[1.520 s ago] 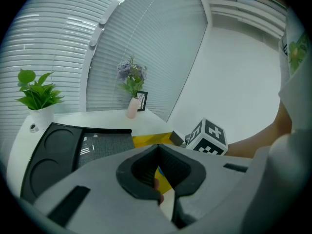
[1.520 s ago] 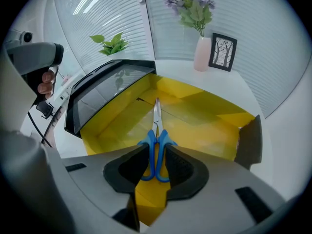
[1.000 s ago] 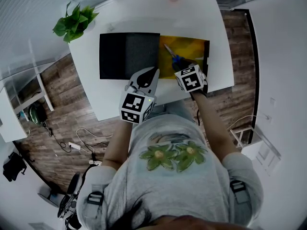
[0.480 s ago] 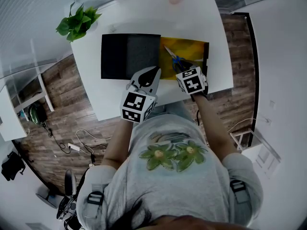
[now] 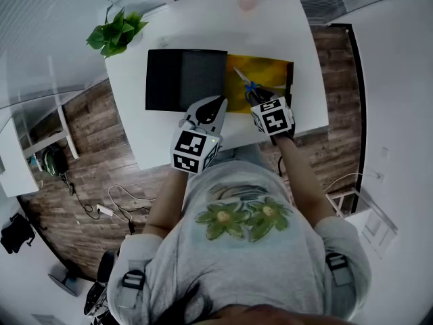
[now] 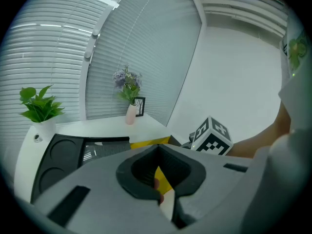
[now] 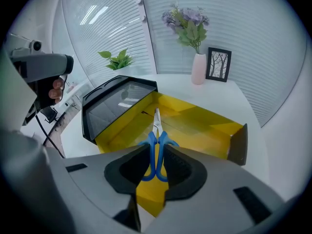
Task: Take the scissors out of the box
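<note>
Inspecting the right gripper, I find its jaws clamped on the blue handles of the scissors, which lie inside the yellow box. The left gripper holds nothing, jaws pressed together.

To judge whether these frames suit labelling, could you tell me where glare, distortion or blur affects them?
Head view: evenly lit, but fisheye bows the white table. Right gripper view: the black lid mirrors bright streaks of light; the scissors are sharp, the near jaws slightly soft. Left gripper view: the blinds curve strongly, and the close jaws are blurred.
</note>
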The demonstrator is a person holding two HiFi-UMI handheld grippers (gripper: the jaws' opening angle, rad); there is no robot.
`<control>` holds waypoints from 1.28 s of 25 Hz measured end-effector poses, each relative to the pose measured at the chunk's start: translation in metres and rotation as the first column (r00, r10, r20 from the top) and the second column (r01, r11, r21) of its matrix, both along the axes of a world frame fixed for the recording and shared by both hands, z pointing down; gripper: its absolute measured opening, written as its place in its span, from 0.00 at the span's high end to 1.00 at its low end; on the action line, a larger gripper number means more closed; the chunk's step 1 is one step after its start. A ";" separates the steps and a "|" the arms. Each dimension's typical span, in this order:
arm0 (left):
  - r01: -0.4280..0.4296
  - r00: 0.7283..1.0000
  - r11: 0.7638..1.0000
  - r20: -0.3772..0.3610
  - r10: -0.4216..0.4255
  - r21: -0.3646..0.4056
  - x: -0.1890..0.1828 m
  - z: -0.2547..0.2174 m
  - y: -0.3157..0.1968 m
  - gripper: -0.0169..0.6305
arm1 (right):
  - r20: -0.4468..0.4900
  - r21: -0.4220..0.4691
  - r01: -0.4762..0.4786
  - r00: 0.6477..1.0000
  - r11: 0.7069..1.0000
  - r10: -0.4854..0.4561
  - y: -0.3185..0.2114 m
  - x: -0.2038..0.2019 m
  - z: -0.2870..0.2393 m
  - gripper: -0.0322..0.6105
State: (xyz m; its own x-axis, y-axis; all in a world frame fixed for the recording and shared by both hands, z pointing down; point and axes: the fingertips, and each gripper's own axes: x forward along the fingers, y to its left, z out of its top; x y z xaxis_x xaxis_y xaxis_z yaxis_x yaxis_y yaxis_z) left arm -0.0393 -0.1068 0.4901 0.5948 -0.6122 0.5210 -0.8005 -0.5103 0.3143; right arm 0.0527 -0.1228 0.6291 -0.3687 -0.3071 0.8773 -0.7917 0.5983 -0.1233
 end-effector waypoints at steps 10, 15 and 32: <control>0.028 1.000 0.999 0.008 -0.028 0.020 -0.004 -0.010 0.005 0.96 | 0.027 0.028 0.001 1.000 1.000 -0.001 0.006 0.005 -0.015 0.82; 0.040 0.999 0.999 0.006 -0.040 0.029 -0.004 -0.014 0.009 0.96 | 0.043 0.043 -0.002 0.999 0.999 0.000 0.009 0.006 -0.025 0.82; 0.069 0.998 0.997 0.009 -0.070 0.047 -0.008 -0.024 0.028 0.96 | 0.083 0.115 -0.011 0.997 0.993 0.002 0.022 0.007 -0.055 0.82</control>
State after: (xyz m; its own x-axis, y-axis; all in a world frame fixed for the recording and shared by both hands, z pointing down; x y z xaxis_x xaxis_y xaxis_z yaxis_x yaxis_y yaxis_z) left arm -0.0468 -0.0784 0.4664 0.5444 -0.6755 0.4974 -0.8378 -0.4671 0.2826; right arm 0.0599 -0.1012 0.5737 -0.4359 -0.4071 0.8027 -0.7856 0.6072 -0.1187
